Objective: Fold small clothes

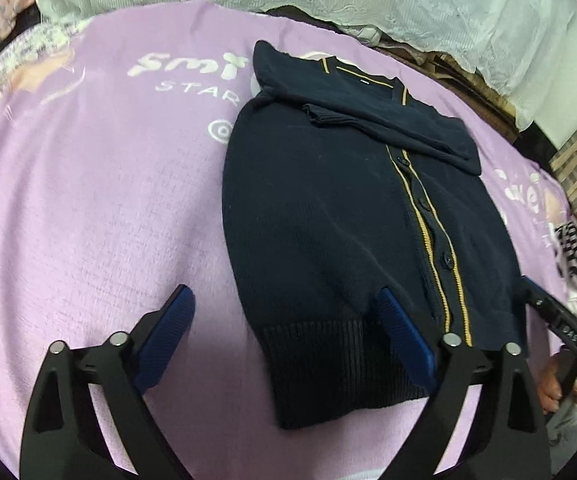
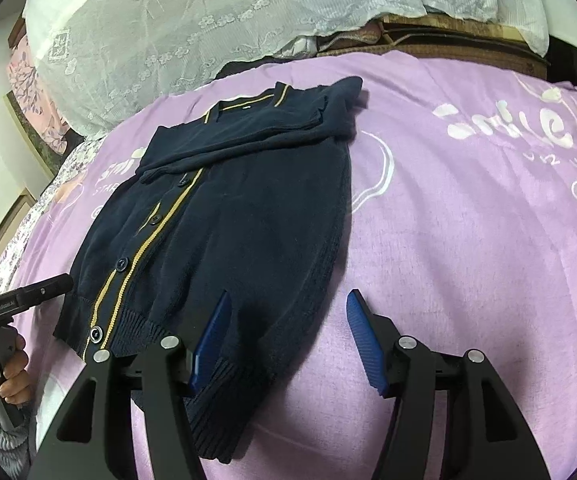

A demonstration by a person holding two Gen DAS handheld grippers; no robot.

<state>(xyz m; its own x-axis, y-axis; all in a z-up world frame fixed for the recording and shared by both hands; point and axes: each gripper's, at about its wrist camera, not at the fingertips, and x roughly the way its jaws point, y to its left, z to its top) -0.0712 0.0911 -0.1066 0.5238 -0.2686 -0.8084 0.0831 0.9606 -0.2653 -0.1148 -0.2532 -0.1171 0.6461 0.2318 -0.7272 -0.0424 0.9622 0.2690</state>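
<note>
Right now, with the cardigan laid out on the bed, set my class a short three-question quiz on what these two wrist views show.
1. True or false: the sleeves of the navy cardigan are already folded across its chest.
2. Which part of the cardigan lies nearest both grippers? A. the neckline B. the ribbed hem C. a cuff
3. Fill in: the cardigan rests on a ______ blanket printed with white lettering.

Key
1. True: the sleeves lie crosswise below the neckline.
2. B: the left gripper and the right gripper each straddle a bottom corner of the hem, jaws open, neither clamping the fabric.
3. Purple.
</note>
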